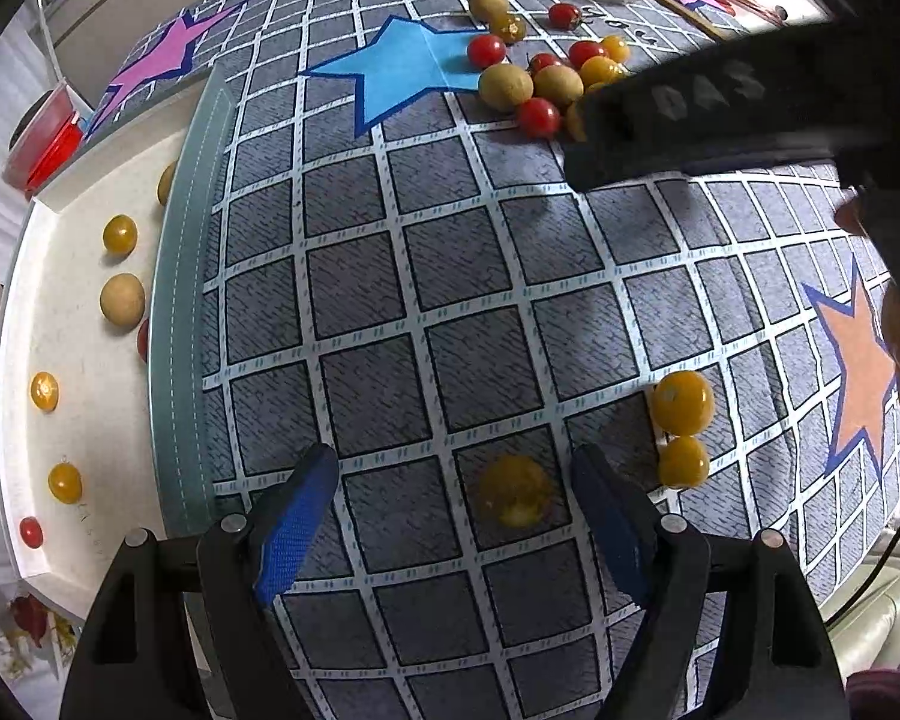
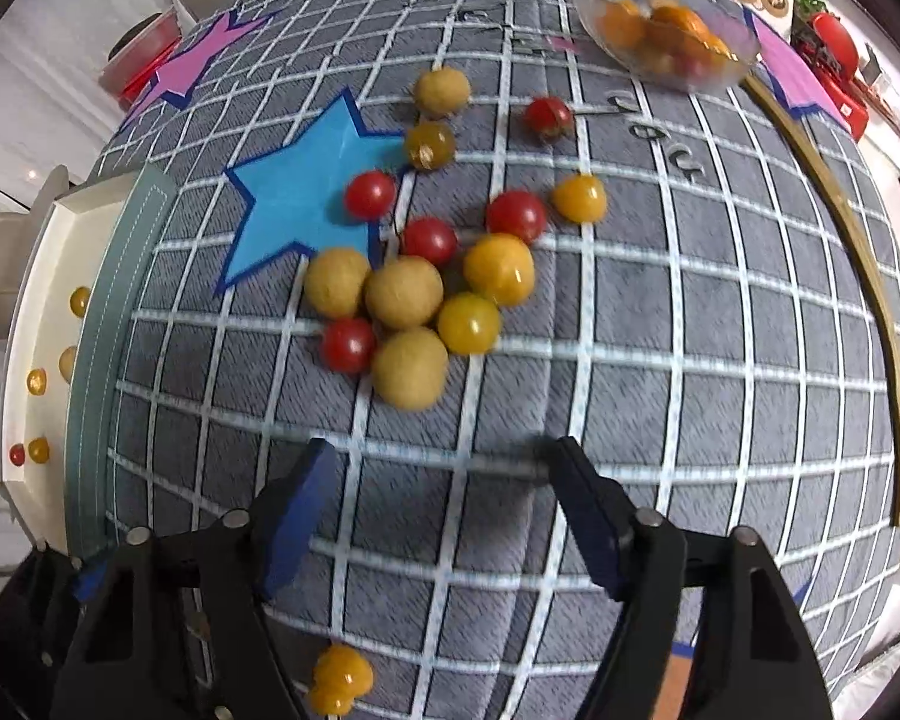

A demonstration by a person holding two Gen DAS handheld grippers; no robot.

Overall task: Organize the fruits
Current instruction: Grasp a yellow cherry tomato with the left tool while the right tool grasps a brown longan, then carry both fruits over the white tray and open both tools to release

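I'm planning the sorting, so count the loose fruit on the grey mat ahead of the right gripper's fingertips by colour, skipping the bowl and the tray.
Red cherry tomatoes: 5
Yellow cherry tomatoes: 4
Tan round fruits: 4
Total: 13

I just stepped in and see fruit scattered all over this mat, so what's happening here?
A person with a gripper in each hand is sorting small fruits on a gray grid mat. The left gripper is open, with a blurred yellow fruit between its fingers, not clamped. The right gripper is open and empty, pointed at the mixed pile of red, yellow and tan fruits. Some fruits already sit in the white tray, others in a clear bowl.
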